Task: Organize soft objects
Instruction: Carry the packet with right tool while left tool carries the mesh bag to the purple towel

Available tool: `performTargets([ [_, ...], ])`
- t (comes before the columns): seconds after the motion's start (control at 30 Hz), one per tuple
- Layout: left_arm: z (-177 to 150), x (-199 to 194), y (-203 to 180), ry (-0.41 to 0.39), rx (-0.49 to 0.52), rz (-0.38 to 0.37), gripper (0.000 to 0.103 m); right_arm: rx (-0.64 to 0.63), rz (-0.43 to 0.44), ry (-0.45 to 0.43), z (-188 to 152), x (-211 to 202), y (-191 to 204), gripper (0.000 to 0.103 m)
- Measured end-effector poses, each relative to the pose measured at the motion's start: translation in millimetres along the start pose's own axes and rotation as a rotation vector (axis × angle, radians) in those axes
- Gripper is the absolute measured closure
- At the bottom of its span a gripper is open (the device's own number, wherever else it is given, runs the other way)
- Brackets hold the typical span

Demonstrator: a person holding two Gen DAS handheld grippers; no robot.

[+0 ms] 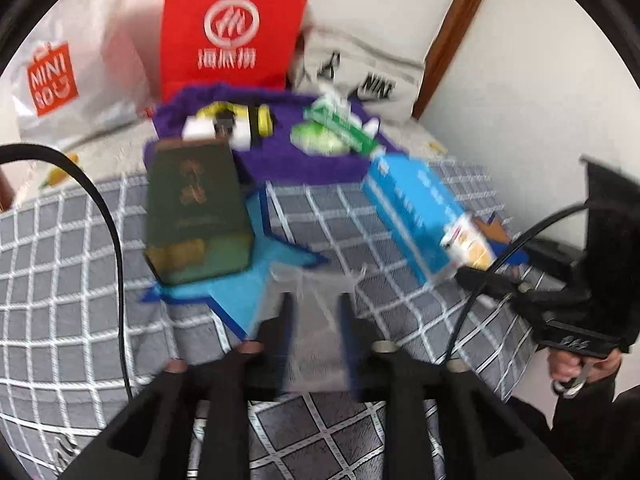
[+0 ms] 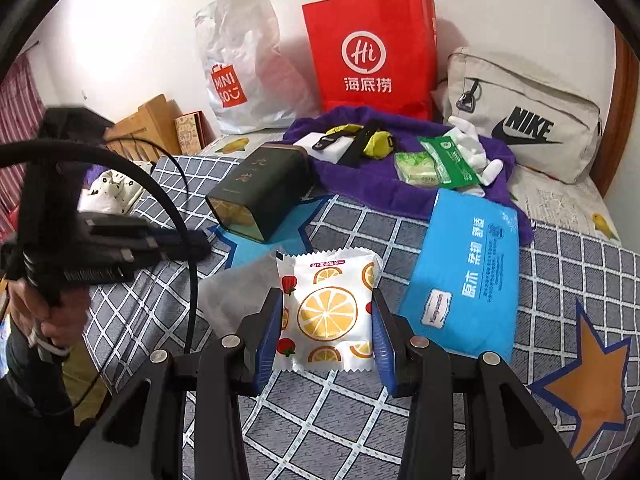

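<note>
Between my right jaws (image 2: 326,322) sat the fruit-print packet (image 2: 328,312), clamped at both sides and lifted clear of the checked bed (image 2: 320,420), presumably for sorting; my left jaws (image 1: 314,308) stood apart, blurred, apparently holding nothing.

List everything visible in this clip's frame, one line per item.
Snack packet: 1, white with orange slices, between right tool's pads.
Tissue pack: 1, blue, on bedspread right.
Dark box: 1, green-black, on its side.
Towel: 1, purple, behind.
Paper bag: 1, red, by wall.
Plastic bag: 1, white.
Nike bag: 1, beige.
Bedspread: 1, grey checked.
Left tool: 1, black, open.
Right tool: 1, black, gripping.
</note>
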State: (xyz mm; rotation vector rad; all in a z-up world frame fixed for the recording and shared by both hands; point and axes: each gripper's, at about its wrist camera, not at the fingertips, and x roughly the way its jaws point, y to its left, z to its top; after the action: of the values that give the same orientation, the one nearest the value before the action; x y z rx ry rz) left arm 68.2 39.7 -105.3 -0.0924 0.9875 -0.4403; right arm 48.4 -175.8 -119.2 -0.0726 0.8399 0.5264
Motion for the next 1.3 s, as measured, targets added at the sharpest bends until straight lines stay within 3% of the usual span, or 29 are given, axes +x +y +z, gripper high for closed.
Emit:
performTargets([
  [0.1, -9.9, 22.6, -0.8, 0.047, -0.004, 0.052, 0.037, 0.002, 0.004, 0.006, -3.0, 0.1, -1.5, 0.061],
  [0.17, -15.6, 34.5, -1.8, 0.054, 0.007, 0.081, 0.032, 0.0, 0.001, 0.011, -6.9, -0.3, -2.0, 0.061],
  [0.23, -19.1, 42.8, -4.4, 0.049, 0.019, 0.095, 0.021, 0.002, 0.001, 0.017, -10.4, -0.8, -3.5, 0.061],
  [0.33, -21.7, 56.6, -9.0, 0.057, 0.045, 0.111, 0.019, 0.013, -0.007, 0.016, -15.5, -3.1, -9.1, 0.061],
  [0.4, -23.3, 71.4, -12.0, 0.106, 0.07, 0.116, 0.011, 0.029, -0.008, 0.012, -18.0, -5.2, -14.6, 0.061],
  [0.5, -25.5, 81.4, -18.8, 0.109, 0.126, 0.175, 0.012, 0.055, -0.019, 0.014, -22.1, -7.7, -24.1, 0.061],
  [0.53, -25.8, 83.2, -20.7, 0.111, 0.147, 0.189, 0.015, 0.059, -0.023, 0.015, -23.0, -8.0, -26.4, 0.061],
  [0.6, -25.8, 84.0, -21.3, 0.099, 0.167, 0.202, 0.05, 0.067, -0.031, 0.019, -24.8, -8.0, -30.7, 0.061],
  [0.63, -24.9, 81.2, -19.7, 0.082, 0.157, 0.203, 0.061, 0.07, -0.031, 0.02, -25.3, -7.9, -32.5, 0.061],
  [0.67, -23.6, 78.0, -17.9, 0.077, 0.146, 0.196, 0.084, 0.073, -0.034, 0.02, -25.4, -7.7, -34.1, 0.061],
  [0.7, -21.9, 75.2, -15.5, 0.079, 0.129, 0.181, 0.093, 0.076, -0.033, 0.02, -25.1, -7.5, -35.2, 0.061],
  [0.8, -16.2, 70.1, -7.3, 0.107, 0.063, 0.099, 0.095, 0.075, -0.025, 0.014, -22.3, -7.8, -35.5, 0.061],
  [0.9, -14.2, 59.5, -8.9, 0.086, 0.071, 0.136, 0.095, 0.067, -0.019, 0.009, -17.1, -8.8, -33.9, 0.061],
  [1.03, -4.1, 36.8, -6.5, 0.038, 0.02, 0.074, 0.095, 0.05, -0.014, 0.001, -6.5, -9.6, -31.2, 0.061],
  [1.3, 35.7, 4.4, -2.6, -0.059, 0.011, 0.078, 0.095, 0.019, -0.024, -0.044, 34.2, -12.4, -34.4, 0.061],
])
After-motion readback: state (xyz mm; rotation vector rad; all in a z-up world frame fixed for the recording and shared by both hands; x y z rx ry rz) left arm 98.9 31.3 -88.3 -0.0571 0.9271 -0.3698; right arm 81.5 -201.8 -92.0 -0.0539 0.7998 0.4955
